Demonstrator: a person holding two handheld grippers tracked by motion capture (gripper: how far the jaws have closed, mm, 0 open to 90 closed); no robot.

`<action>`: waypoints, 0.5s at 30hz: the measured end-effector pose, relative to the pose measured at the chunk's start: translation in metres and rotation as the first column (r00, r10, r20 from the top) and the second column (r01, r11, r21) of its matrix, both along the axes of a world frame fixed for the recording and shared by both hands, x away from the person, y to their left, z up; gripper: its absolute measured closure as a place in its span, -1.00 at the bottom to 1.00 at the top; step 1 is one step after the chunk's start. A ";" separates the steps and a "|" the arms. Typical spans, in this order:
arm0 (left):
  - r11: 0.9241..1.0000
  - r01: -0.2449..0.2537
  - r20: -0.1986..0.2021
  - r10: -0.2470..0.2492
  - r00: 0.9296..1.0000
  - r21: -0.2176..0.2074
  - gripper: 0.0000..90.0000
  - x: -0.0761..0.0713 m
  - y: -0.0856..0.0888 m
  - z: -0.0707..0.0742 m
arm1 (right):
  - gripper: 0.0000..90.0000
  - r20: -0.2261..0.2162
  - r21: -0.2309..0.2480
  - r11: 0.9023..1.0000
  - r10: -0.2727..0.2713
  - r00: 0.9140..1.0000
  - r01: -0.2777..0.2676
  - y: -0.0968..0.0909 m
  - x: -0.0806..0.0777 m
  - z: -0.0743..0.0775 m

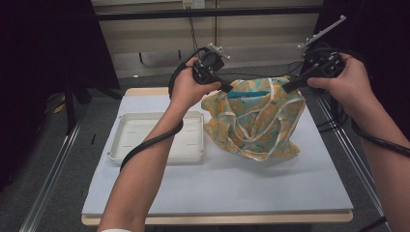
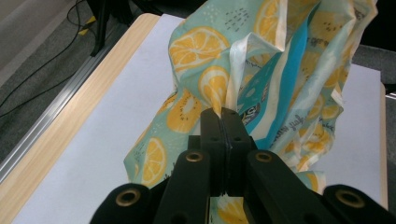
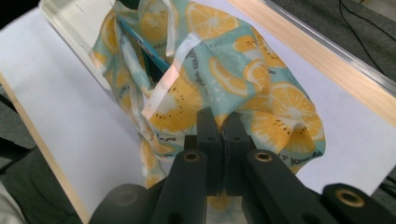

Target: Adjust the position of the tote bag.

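Item: lemon-print fabric bag [image 1: 254, 118], teal ground, cream handle straps [image 1: 251, 133], blue lining at the mouth.
Position: on the white tabletop [image 1: 217, 183], just right of the white tray [image 1: 157, 137]; upper rim lifted, lower body slumped and resting on the mat.
Left gripper [image 1: 227, 87]: clamped tight on the bag's left rim; cloth pinched between closed jaws in the left gripper view [image 2: 223, 112].
Right gripper [image 1: 288, 87]: closed on the bag's right rim; fabric caught at the jaw tips in the right gripper view [image 3: 219, 122].
Key relation: mouth of the bag stretched between the two grippers, long axis running from the tray side to the far side; each gripper at its own end of the rim, neither nearer the middle.
Likely next: rim drawn further apart or raised, judged from the paired hold.
Tray: beside the bag's left edge, nothing seen in it.
Obscured: bag interior hidden by folds; printed lettering too small to read; depth of cloth inside each grip hard to tell.
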State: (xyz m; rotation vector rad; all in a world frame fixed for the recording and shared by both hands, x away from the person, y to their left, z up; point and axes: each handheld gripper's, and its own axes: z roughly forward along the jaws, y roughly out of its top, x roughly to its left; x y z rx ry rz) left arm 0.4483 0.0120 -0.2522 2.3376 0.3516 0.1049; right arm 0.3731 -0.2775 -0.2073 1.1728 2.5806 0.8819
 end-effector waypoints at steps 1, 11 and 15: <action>1.000 0.001 0.004 -0.001 1.000 0.003 0.99 0.000 0.001 0.001 | 0.98 -0.006 0.005 1.000 -0.002 1.000 0.002 0.000 0.001 0.002; 1.000 -0.009 0.002 0.009 1.000 -0.016 0.99 0.004 0.010 0.013 | 1.00 0.064 0.127 0.989 -0.081 0.995 0.072 0.002 0.017 0.017; 1.000 -0.010 -0.003 0.010 1.000 -0.012 0.99 0.005 0.012 0.011 | 1.00 0.030 0.119 0.989 -0.093 0.995 0.089 0.004 0.024 0.008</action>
